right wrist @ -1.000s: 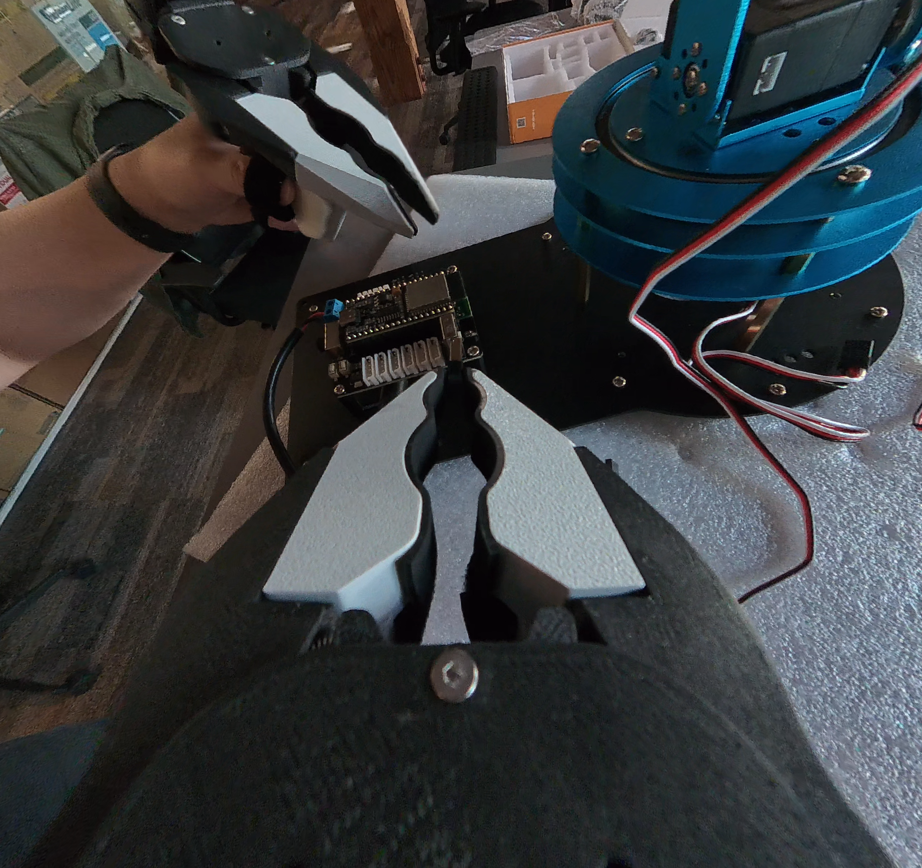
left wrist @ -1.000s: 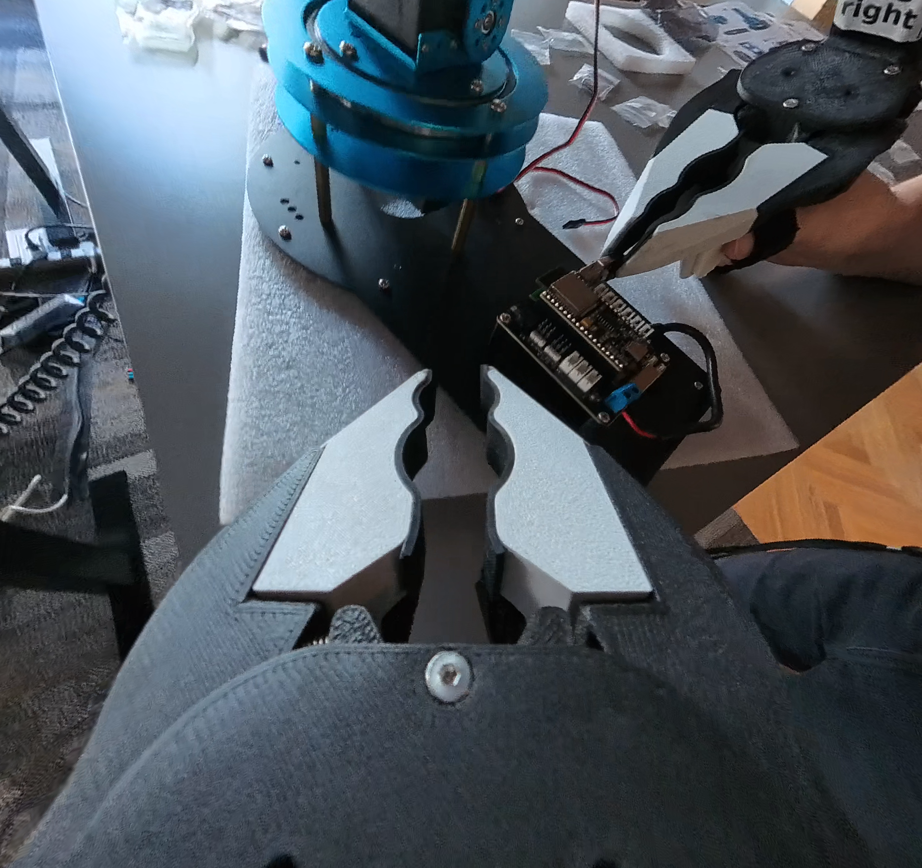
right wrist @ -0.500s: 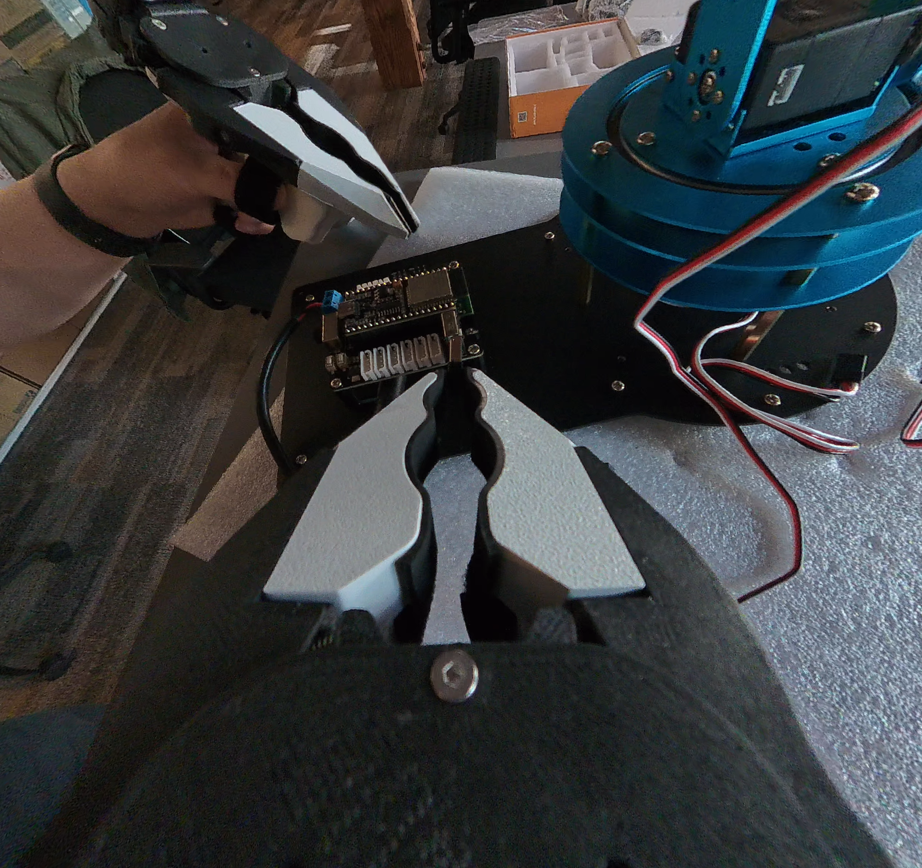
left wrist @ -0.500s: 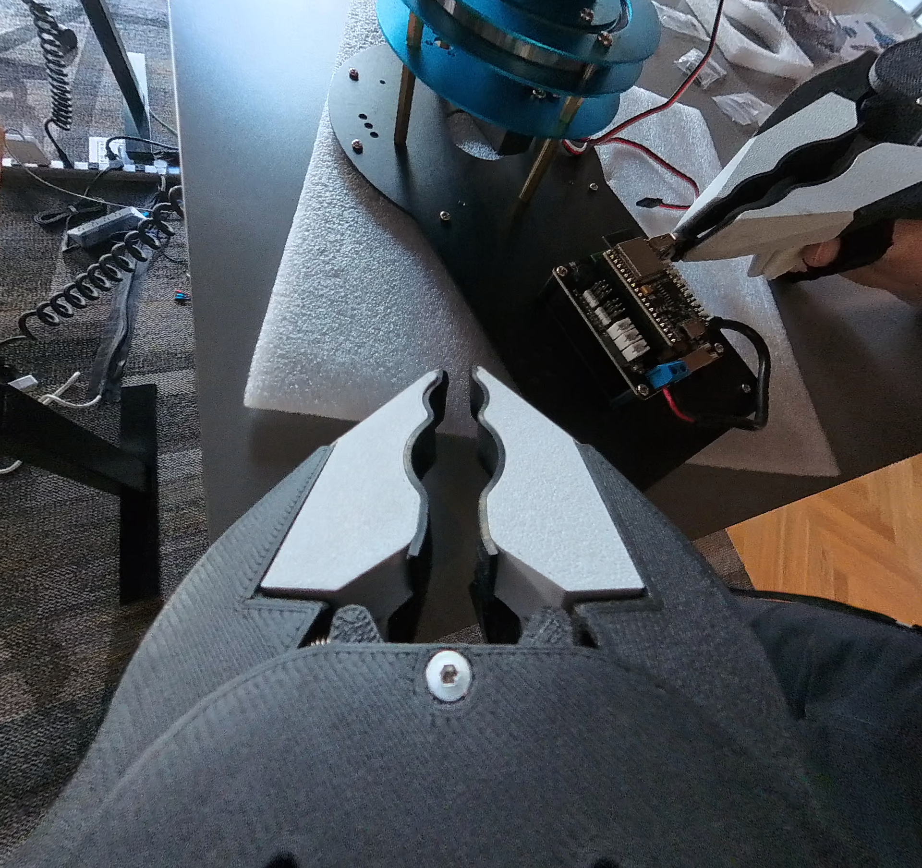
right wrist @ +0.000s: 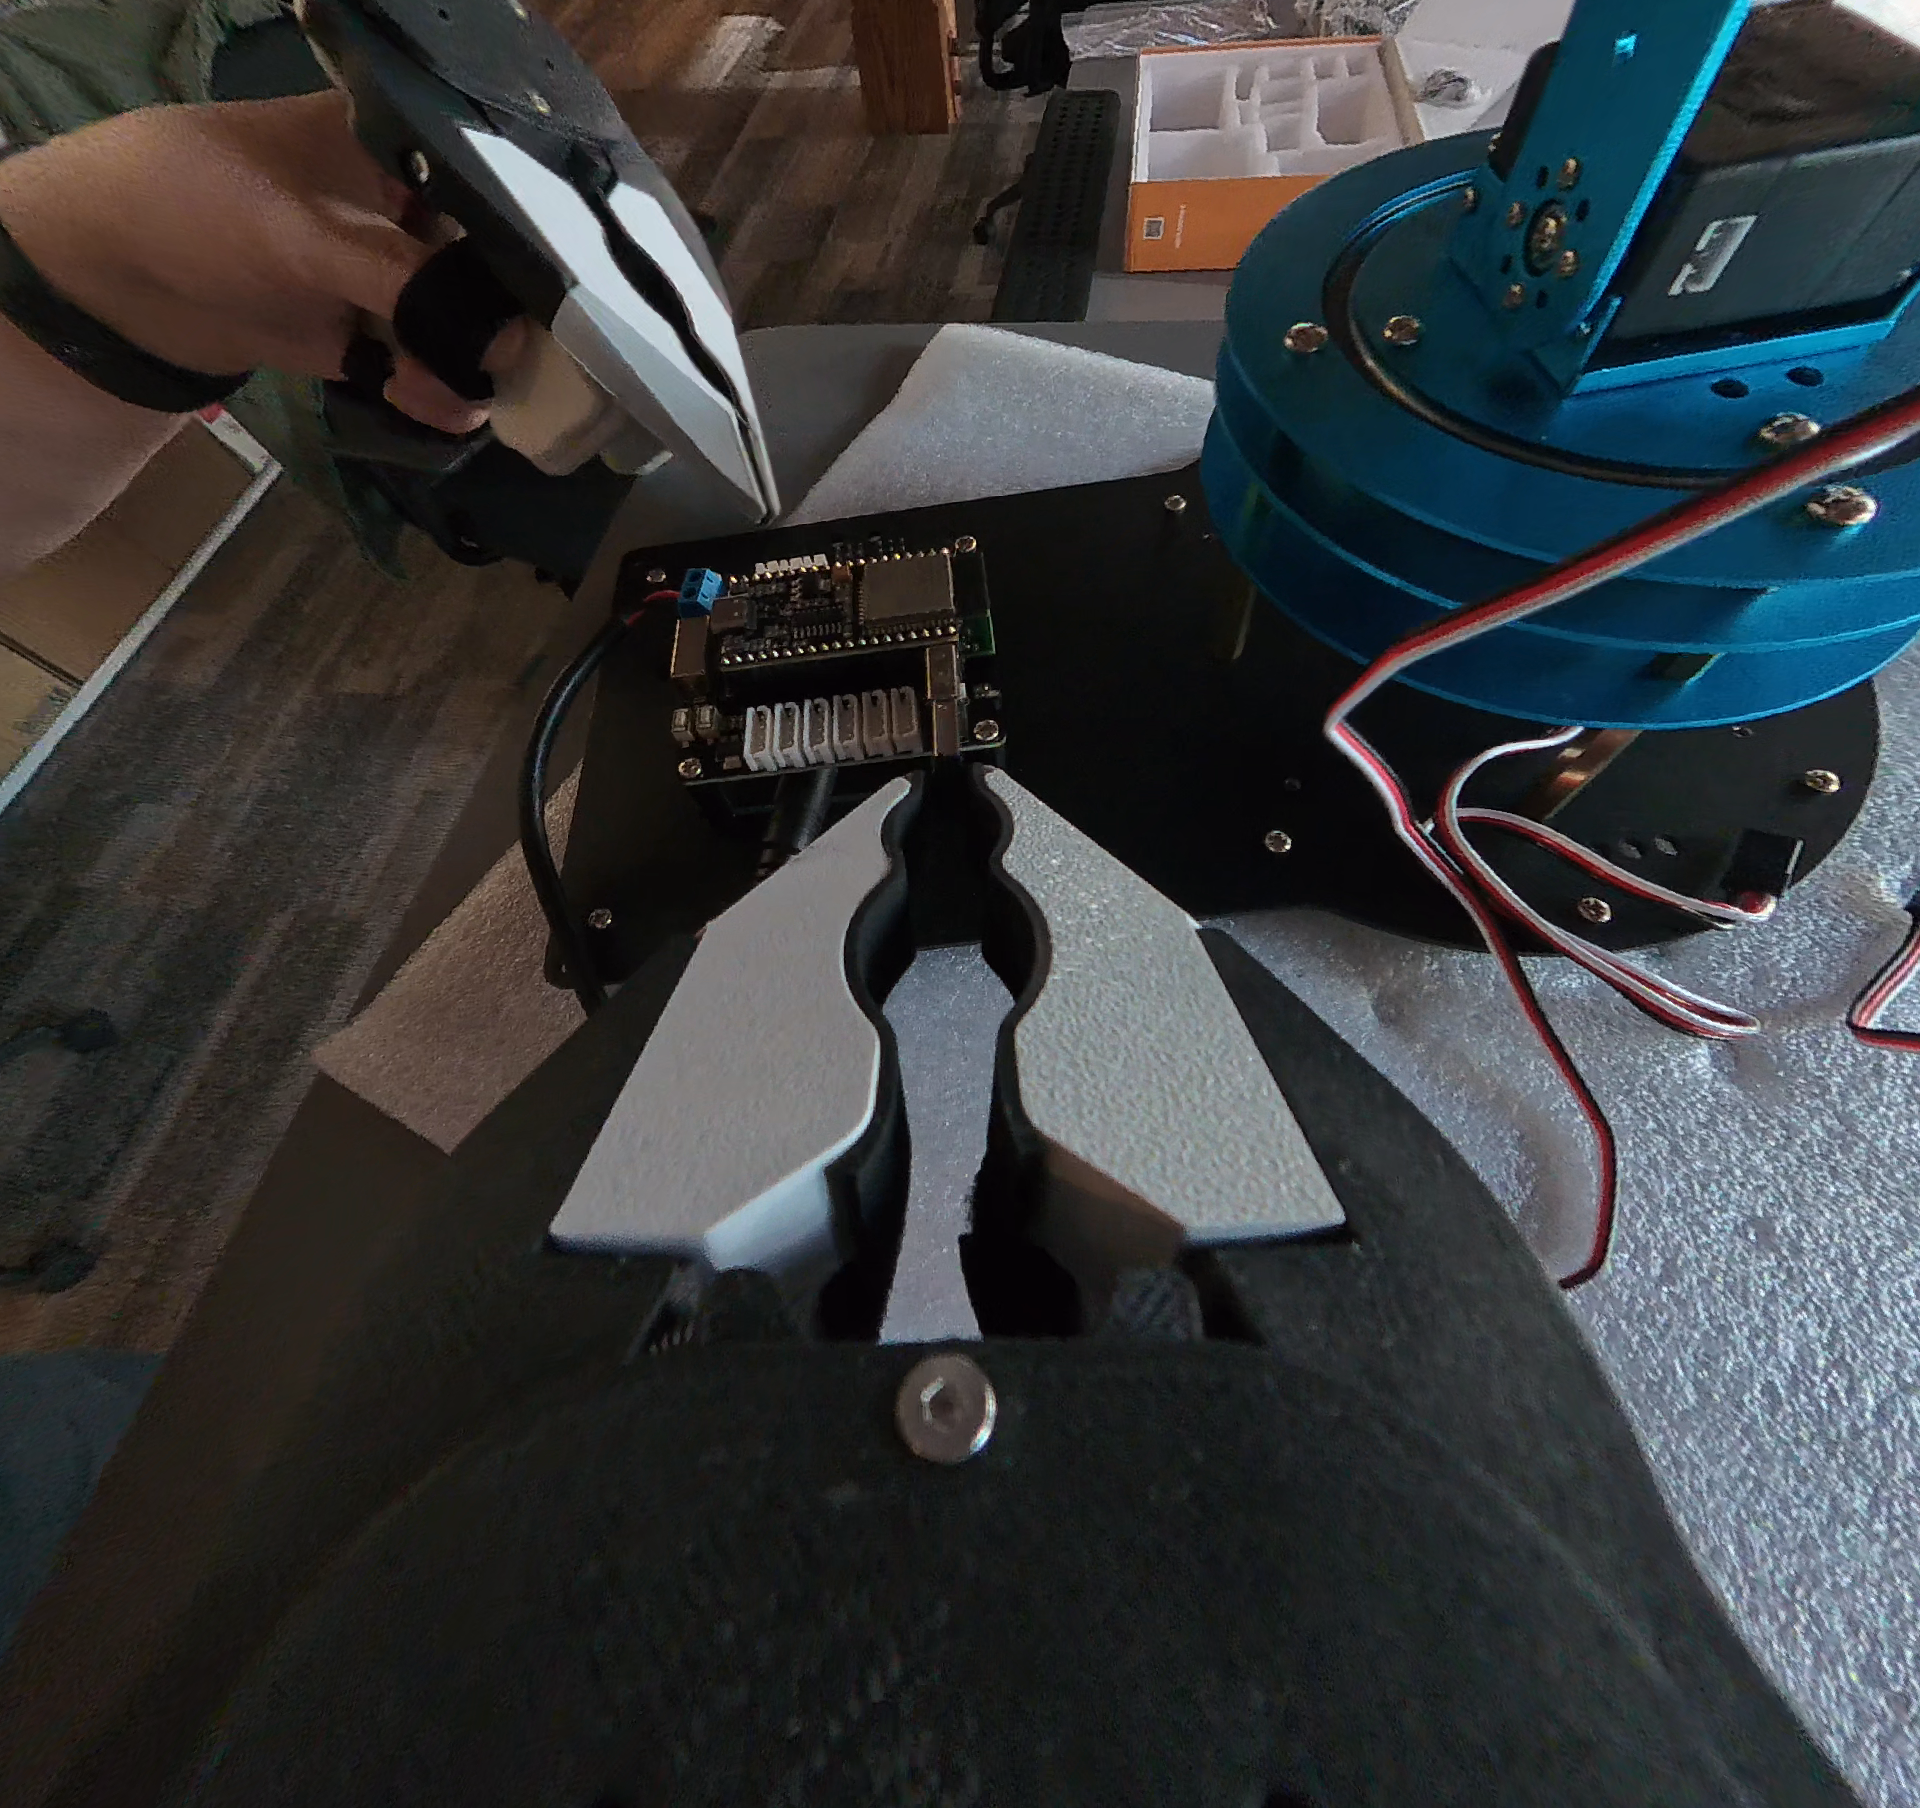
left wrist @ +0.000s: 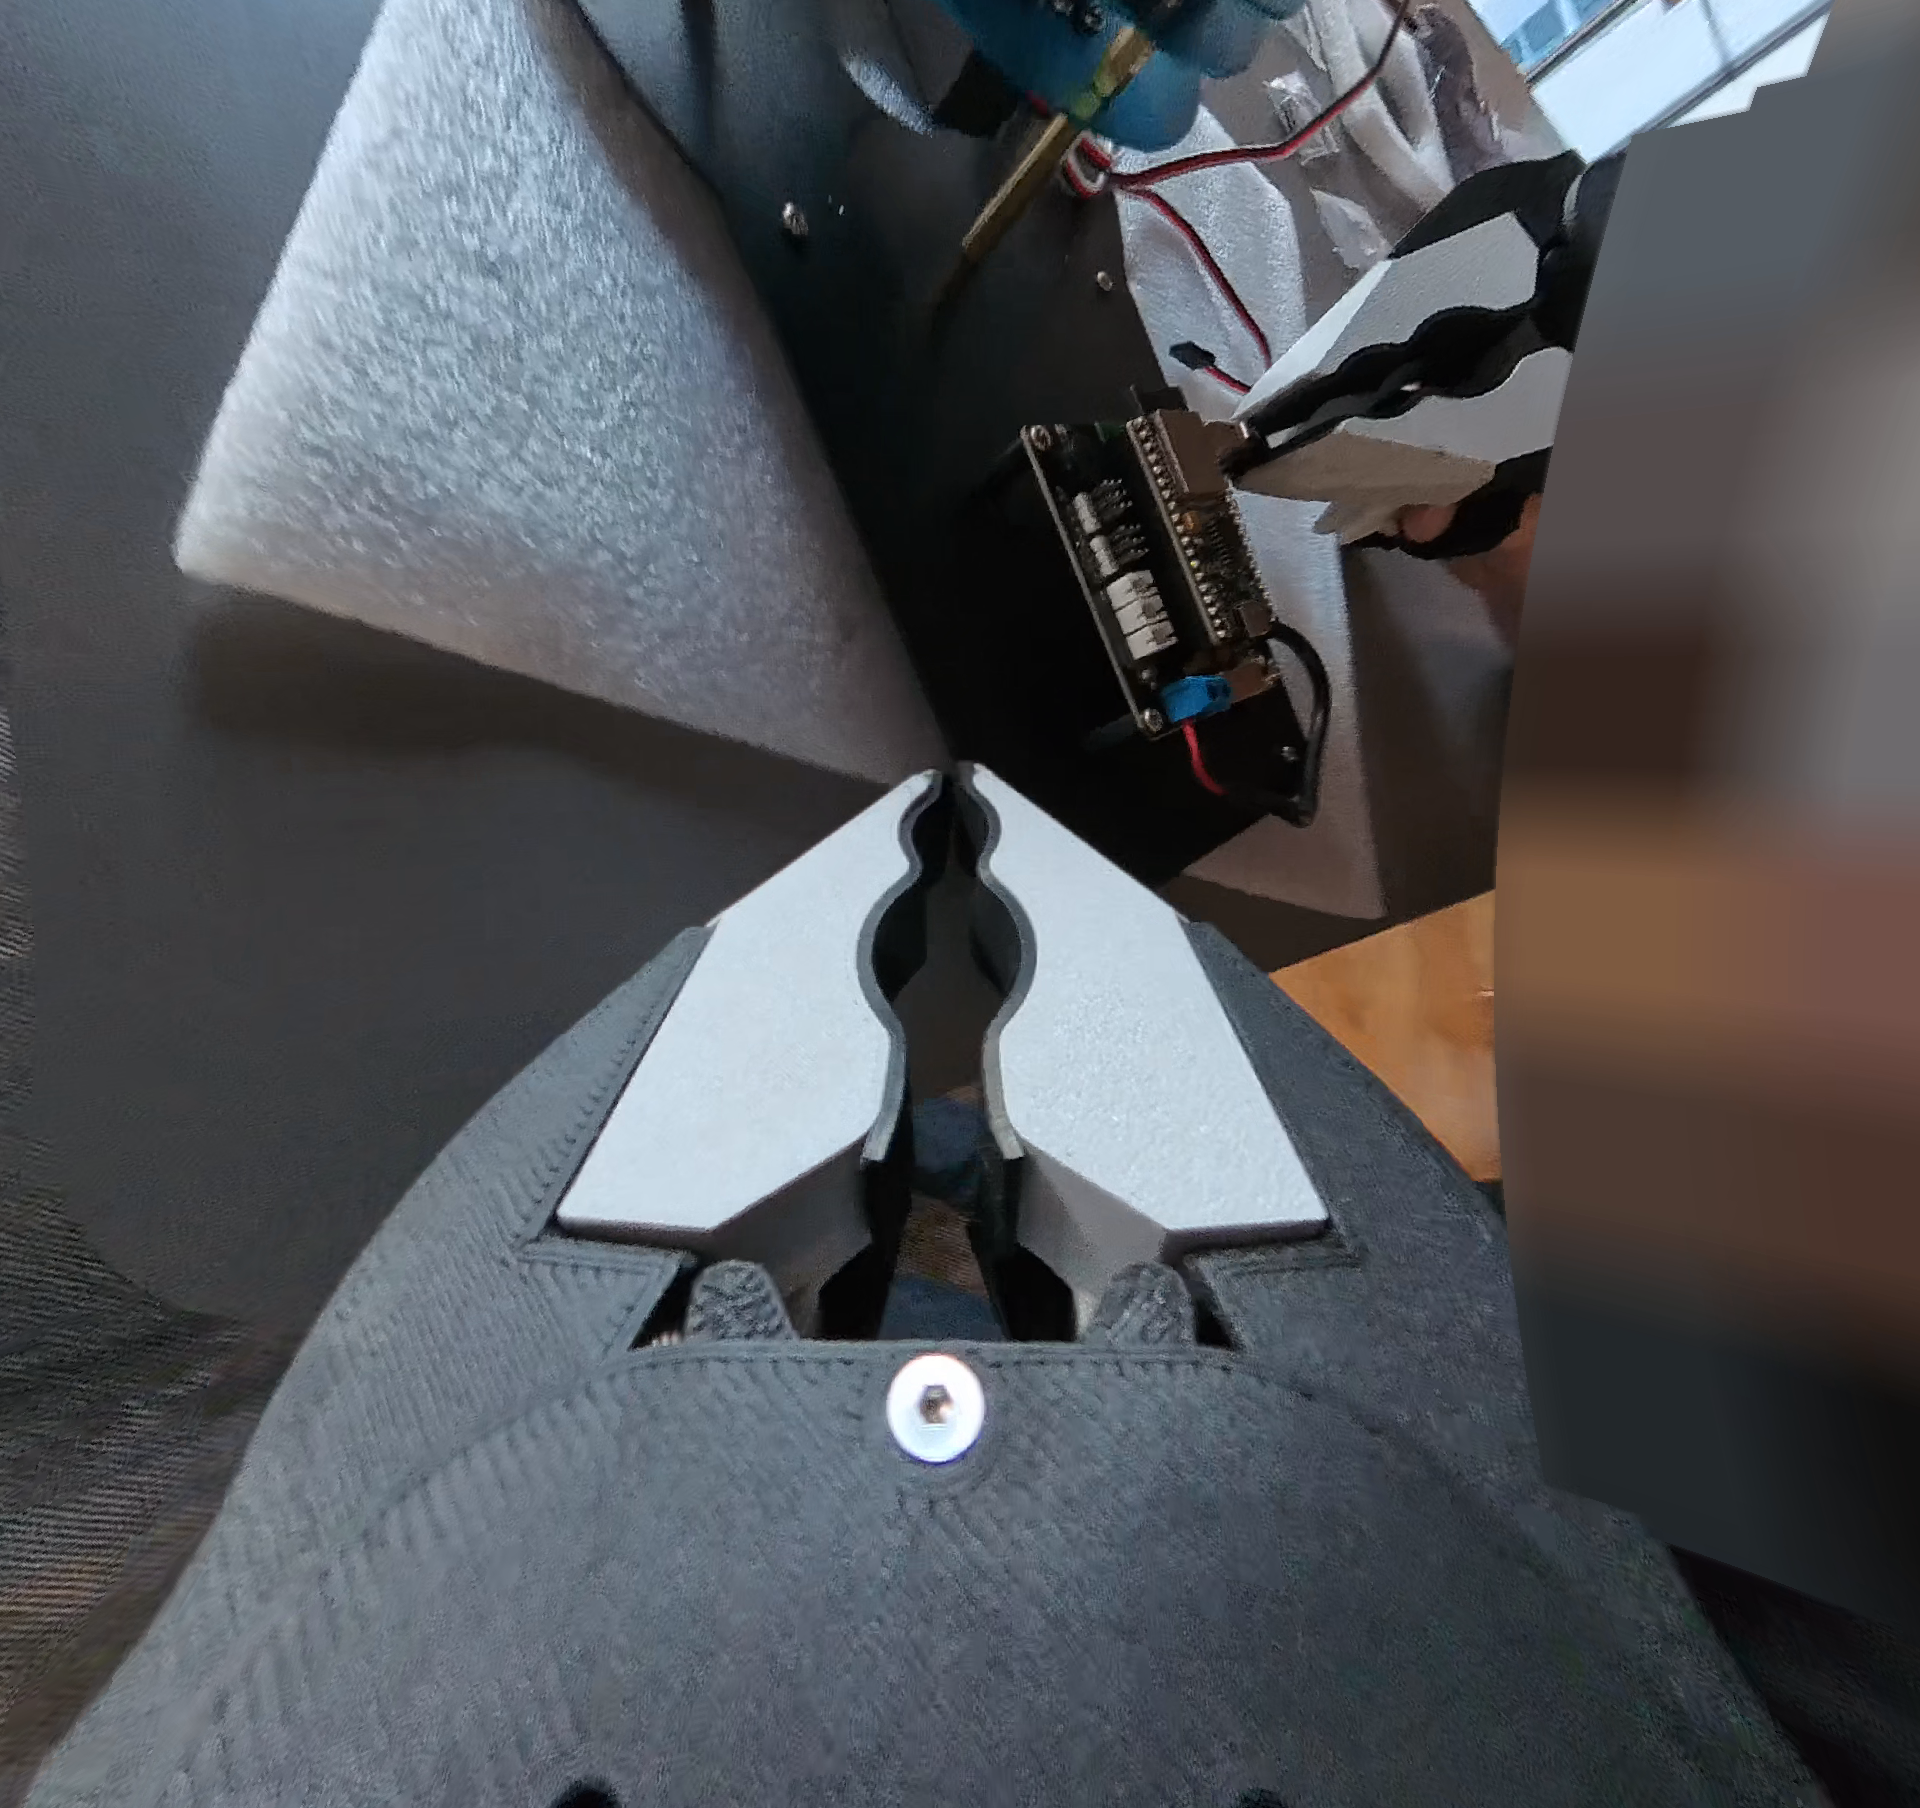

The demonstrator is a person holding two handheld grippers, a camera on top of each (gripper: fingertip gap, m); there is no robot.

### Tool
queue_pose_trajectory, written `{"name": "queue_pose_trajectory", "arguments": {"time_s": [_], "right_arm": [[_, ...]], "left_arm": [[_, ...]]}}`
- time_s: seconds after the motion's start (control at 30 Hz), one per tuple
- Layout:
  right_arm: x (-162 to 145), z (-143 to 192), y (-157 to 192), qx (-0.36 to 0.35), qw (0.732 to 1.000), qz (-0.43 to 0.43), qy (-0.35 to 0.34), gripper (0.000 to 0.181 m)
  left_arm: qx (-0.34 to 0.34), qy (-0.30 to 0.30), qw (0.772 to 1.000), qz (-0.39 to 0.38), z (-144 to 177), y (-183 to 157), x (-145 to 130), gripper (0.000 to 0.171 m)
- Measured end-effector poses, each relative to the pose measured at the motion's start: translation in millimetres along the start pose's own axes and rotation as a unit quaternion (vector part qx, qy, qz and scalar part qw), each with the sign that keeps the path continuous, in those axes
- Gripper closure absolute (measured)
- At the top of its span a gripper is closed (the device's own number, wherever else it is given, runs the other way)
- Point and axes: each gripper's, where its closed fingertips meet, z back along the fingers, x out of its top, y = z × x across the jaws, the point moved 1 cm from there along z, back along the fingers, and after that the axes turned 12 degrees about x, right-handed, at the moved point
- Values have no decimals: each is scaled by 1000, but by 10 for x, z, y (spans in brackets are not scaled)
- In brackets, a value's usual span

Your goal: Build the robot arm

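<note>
- Over the last second we are watching our left gripper (left wrist: 948, 784) draw back off the circuit board (right wrist: 831, 657) and close its fingers down to a sliver, holding nothing.
- Our right gripper (right wrist: 945, 782) is keeping its tips nearly together at the board's near edge by the white sockets; whether they are pinching anything there, we cannot tell.
- The board is sitting on the black base plate (right wrist: 1122, 719), beside the blue turntable (right wrist: 1455, 532), with the left gripper hovering just beyond its far edge.
</note>
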Motion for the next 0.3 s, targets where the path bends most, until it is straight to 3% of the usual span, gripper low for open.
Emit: {"name": "queue_pose_trajectory", "arguments": {"time_s": [0.3], "right_arm": [[0,-2,-6,5,1000,13,4,175]], "left_arm": [[-87,68,988,113,42,-70,-153,163]]}}
